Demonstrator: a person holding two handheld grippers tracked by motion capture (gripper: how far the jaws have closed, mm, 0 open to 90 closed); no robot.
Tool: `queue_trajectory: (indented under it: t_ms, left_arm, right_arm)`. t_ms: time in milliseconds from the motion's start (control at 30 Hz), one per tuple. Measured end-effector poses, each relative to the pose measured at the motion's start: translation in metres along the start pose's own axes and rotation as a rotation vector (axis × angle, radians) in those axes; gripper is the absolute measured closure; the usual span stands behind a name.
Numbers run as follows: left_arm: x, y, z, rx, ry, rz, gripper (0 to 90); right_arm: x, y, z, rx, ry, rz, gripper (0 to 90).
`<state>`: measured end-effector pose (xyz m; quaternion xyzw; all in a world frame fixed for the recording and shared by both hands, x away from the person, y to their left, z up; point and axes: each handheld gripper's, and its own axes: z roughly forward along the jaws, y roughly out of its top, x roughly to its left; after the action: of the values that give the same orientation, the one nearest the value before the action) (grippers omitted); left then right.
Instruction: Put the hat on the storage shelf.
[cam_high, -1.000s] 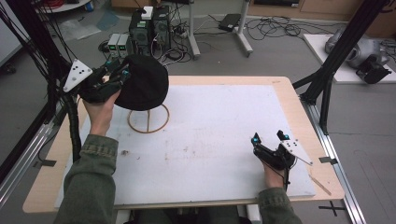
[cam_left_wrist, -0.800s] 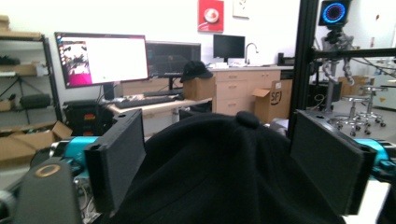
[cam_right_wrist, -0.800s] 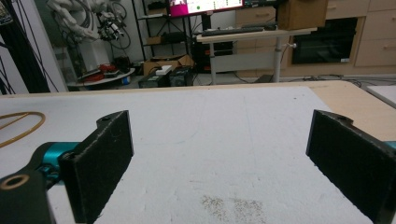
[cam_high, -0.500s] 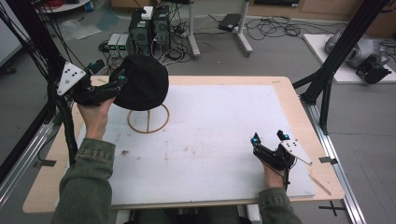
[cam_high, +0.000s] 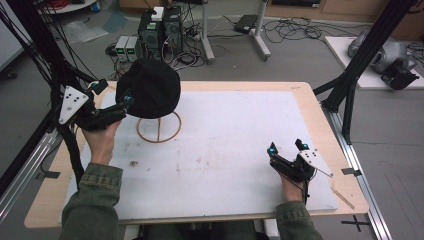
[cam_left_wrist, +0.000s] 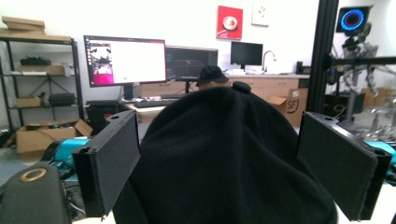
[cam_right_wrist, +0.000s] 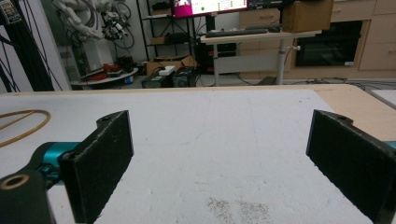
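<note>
Left tongs (cam_high: 122, 101): spread wide either side of a soft black fabric cap (cam_high: 151, 87) perched on a round wooden wire stand (cam_high: 159, 128) at the counter's (cam_high: 240, 135) far-left. Right tongs (cam_high: 286, 148): released, empty, rested low. Cloth is best pinched near the crown, then lifted straight.

The high view looked down from above the table (cam_high: 225, 150), while each gripper view faced level between its jaws, both sharing the black hat (cam_high: 150, 87) (cam_left_wrist: 224, 158).

Computer towers (cam_high: 160, 30) on floor beyond table (cam_high: 300, 100); lit monitor (cam_left_wrist: 125, 60), red wall picture (cam_left_wrist: 229, 22).
</note>
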<state>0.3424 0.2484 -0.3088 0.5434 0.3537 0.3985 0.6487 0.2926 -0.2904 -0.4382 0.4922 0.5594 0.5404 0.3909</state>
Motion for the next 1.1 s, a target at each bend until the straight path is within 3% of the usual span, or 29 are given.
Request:
queue_trajectory:
  t_ms: [300,467,600,700,867,1100]
  left_arm:
    - [-0.005,-0.020,-0.014,0.022,0.046,0.015,13.9]
    - [-0.007,-0.033,-0.027,0.028,0.075,-0.003,14.4]
    - [-0.007,-0.047,-0.035,0.054,0.096,-0.023,14.4]
    - [-0.004,-0.056,-0.040,0.084,0.126,-0.009,14.4]
    - [-0.004,-0.064,-0.050,0.093,0.125,-0.038,15.9]
    - [-0.012,-0.077,-0.062,0.126,0.136,-0.022,16.1]
  right_arm:
    - [0.001,0.000,0.000,0.001,0.002,0.007,6.5]
    - [0.000,0.000,-0.001,-0.004,-0.003,0.008,6.5]
    - [0.000,0.000,-0.001,0.001,-0.004,0.015,6.5]
    - [-0.001,0.000,-0.002,-0.007,-0.006,0.010,6.5]
    - [-0.001,0.000,-0.002,-0.004,-0.006,0.011,6.5]
    - [-0.002,0.000,-0.003,-0.004,-0.010,0.028,6.5]
